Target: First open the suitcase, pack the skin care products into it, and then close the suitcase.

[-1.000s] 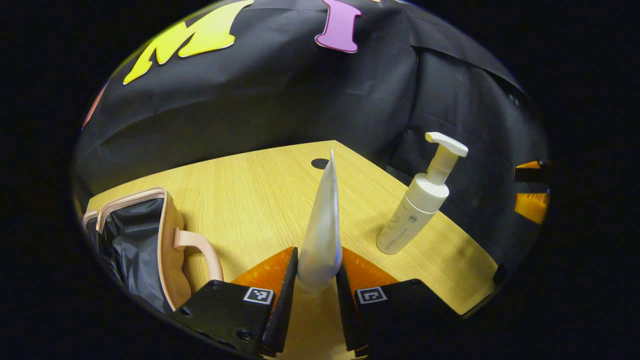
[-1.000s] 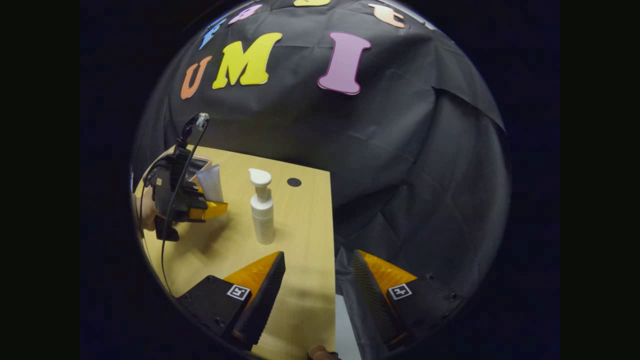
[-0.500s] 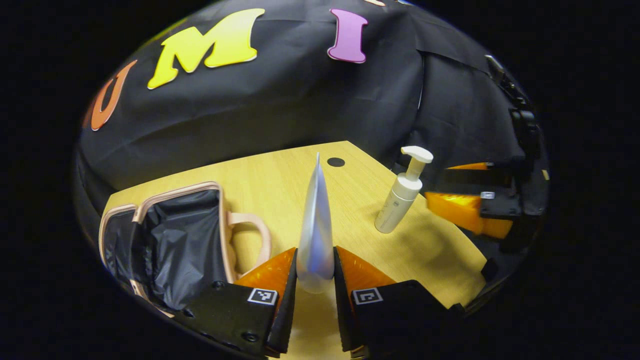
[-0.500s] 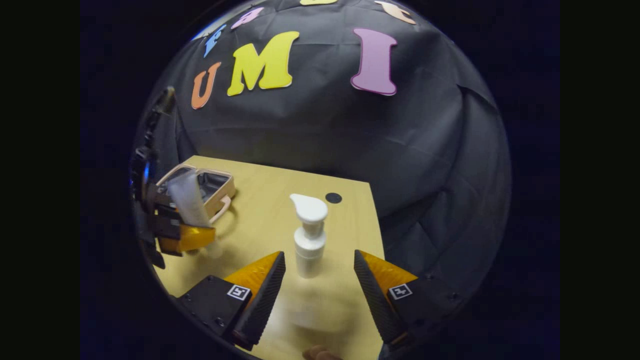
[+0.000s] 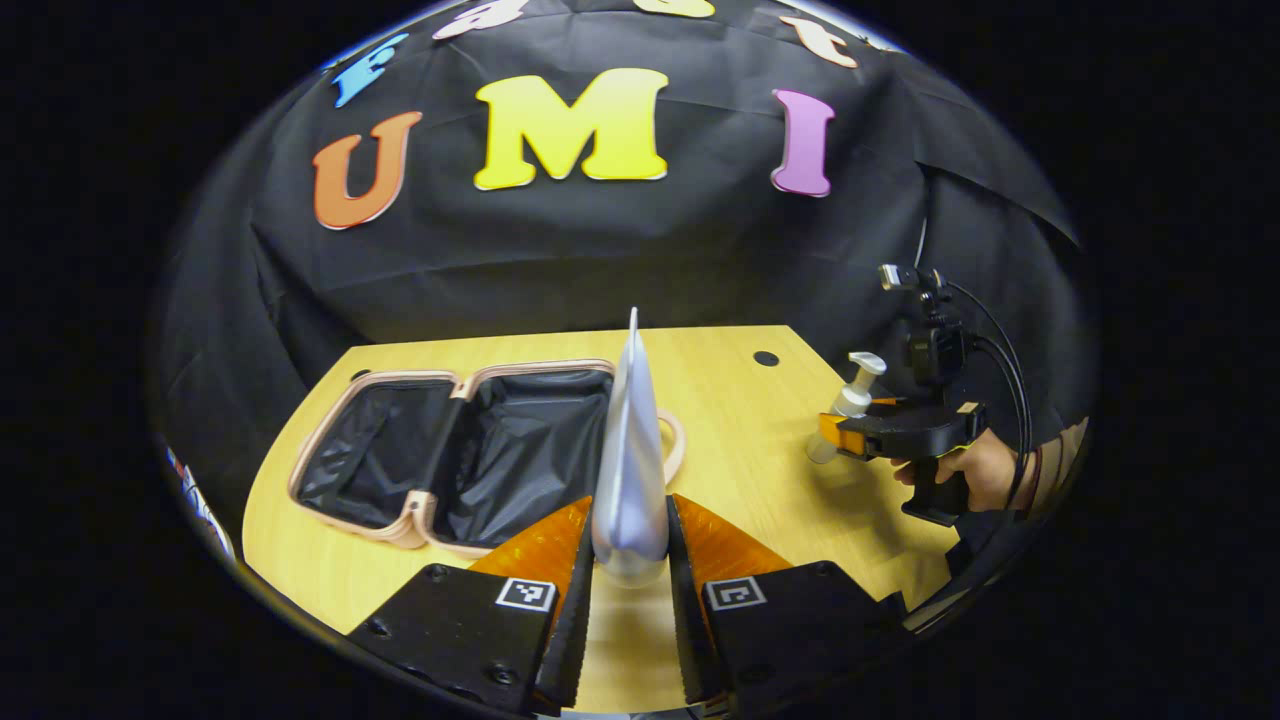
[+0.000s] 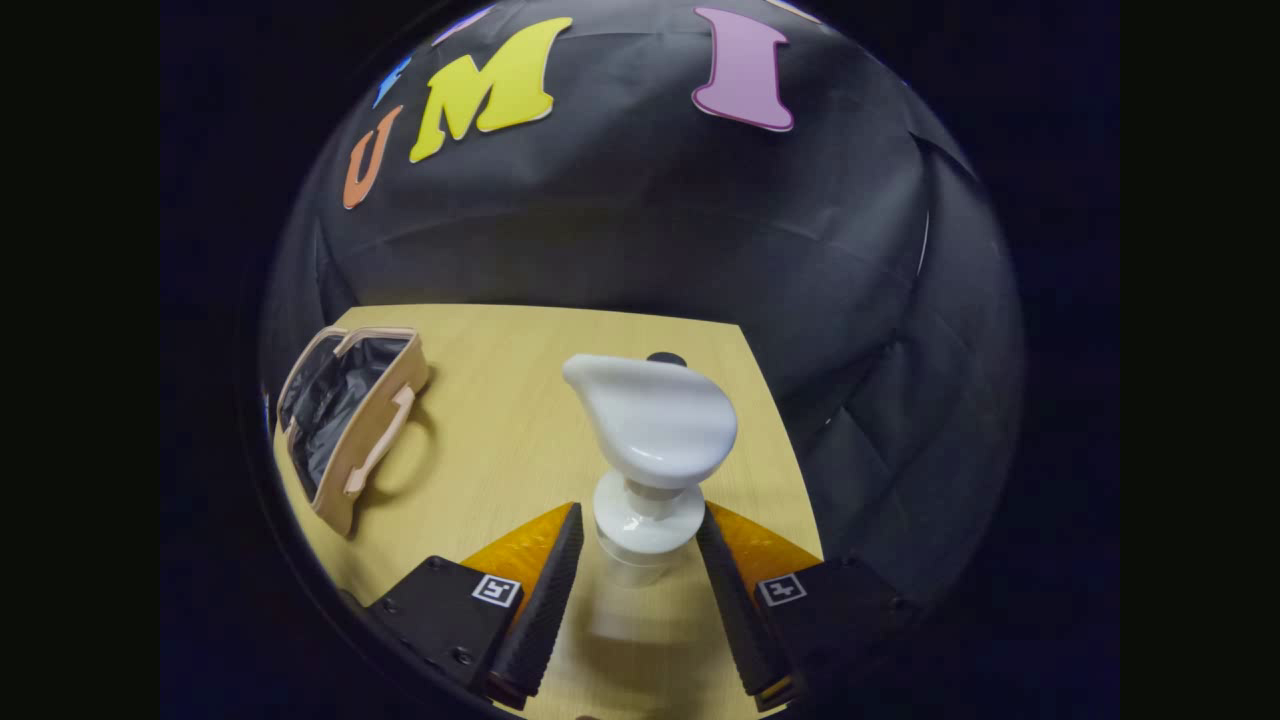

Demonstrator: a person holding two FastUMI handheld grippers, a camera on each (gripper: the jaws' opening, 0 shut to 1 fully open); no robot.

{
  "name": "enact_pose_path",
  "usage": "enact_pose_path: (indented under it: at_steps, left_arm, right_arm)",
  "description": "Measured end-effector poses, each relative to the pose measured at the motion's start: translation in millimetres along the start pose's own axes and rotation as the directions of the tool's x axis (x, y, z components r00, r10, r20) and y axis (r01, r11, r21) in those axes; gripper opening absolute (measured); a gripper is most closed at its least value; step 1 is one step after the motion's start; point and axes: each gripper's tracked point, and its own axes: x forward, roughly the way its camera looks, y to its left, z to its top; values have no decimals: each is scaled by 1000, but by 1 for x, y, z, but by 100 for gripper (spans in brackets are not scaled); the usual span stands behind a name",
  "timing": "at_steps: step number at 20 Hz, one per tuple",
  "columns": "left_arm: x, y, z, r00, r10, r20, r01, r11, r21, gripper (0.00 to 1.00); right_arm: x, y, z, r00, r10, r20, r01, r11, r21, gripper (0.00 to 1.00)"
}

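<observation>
The left gripper (image 5: 630,590), closed on the white soft plastic tube (image 5: 630,470), has swung toward the open beige suitcase with black lining (image 5: 460,450) on the wooden table (image 5: 760,470). The right gripper (image 6: 632,590) has moved in around the white pump bottle (image 6: 648,440), fingers beside its neck; whether they press I cannot tell. Packing comes next.

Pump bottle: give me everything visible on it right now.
The pump bottle is white, plastic-looking, with a broad, rounded pump head drawn out to a spout, a narrow neck and a wider collar below. It stands upright on the wooden table, near its right edge. The right tool has a finger on either side of the body just under the collar; whether they press on it cannot be told. In the left gripper view the pump bottle is small, at the tip of the hand-held right tool.
</observation>
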Motion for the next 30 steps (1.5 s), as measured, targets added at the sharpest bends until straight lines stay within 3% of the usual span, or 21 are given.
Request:
enact_pose_path:
  at_steps: [5, 7, 15, 20, 23, 27, 30]
  left_arm:
    - [-21, 56, 7, 998, 53, 13, -53, 998, -14, 41]
    - [-13, 77, 10, 998, 60, 20, -60, 998, -26, 41]
    - [90, 126, -10, 998, 9, -56, -9, 1000, 3, 41]
    - [142, 132, -53, 983, -25, -183, 25, 1000, -4, 41]
    - [154, 134, -77, 966, -21, -257, 23, 1000, 6, 41]
    - [163, 131, -66, 966, -28, -258, 45, 997, 62, 40]
    - [178, 134, -62, 964, -28, -265, 42, 998, 48, 41]
  right_arm:
    - [-8, 3, -7, 999, -44, -23, 45, 999, 24, 51]
    - [-22, 6, -12, 998, -54, -38, 56, 998, 33, 49]
    - [-119, 52, -11, 1000, 15, -15, -14, 999, 42, 49]
    - [-170, 86, -6, 999, 49, 4, -49, 999, -10, 49]
    - [-181, 104, -10, 997, 70, -14, -70, 998, 5, 47]
    - [-186, 119, -13, 996, 84, -31, -85, 996, -4, 49]
    - [-184, 127, -16, 995, 88, -50, -88, 996, 5, 49]
